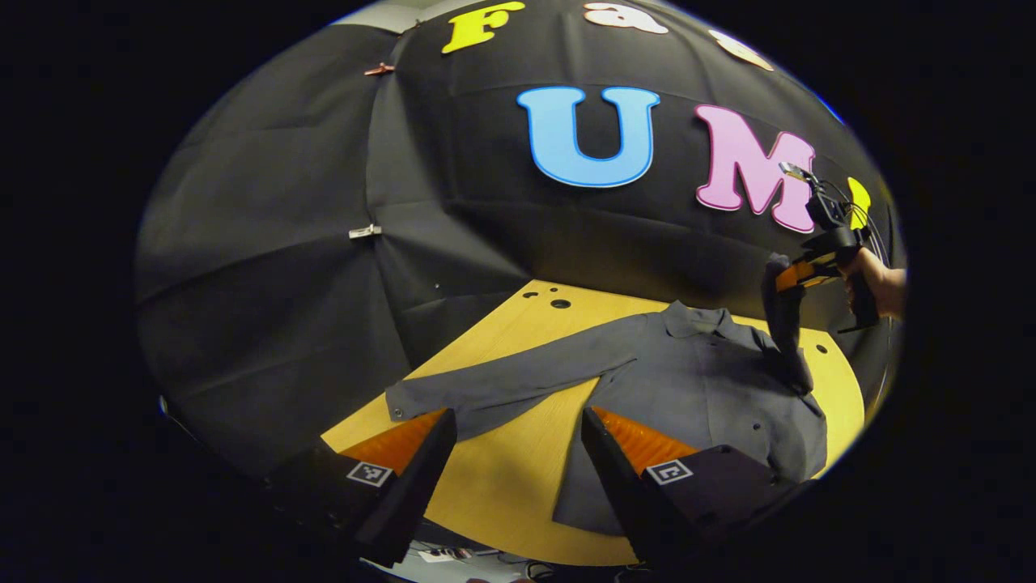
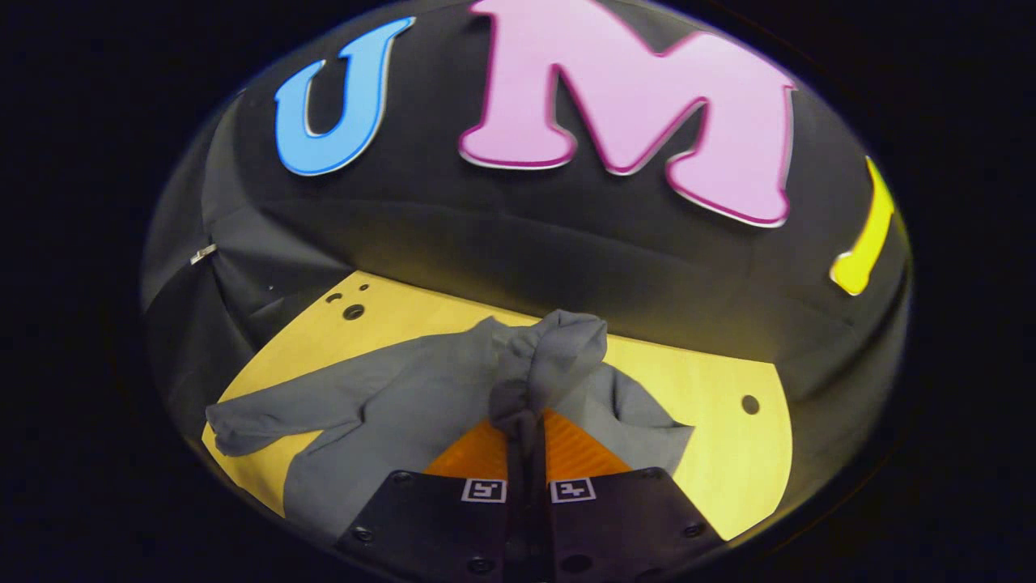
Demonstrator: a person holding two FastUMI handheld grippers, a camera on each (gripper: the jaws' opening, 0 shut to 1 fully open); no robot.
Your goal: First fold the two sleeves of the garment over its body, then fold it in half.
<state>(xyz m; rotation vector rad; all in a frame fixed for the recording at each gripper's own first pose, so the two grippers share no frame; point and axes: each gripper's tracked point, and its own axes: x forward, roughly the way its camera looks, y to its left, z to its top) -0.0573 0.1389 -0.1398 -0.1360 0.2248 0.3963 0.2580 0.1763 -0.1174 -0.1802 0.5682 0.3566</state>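
A plain dark grey shirt (image 1: 696, 380) lies on a yellowish wooden table (image 1: 510, 478) before black cloth (image 1: 267, 267).

A light wooden table (image 1: 518, 478) stands against the booth's black cloth wall (image 1: 267, 267). Its top has several round holes: a large one (image 1: 560, 304) with smaller ones beside it near the far left corner, and a single hole (image 2: 750, 404) toward the far right side. Two small clips (image 1: 365, 231) pinch the cloth along a vertical seam, one high up, one lower. Below the table's near edge some clutter shows, too blurred to tell
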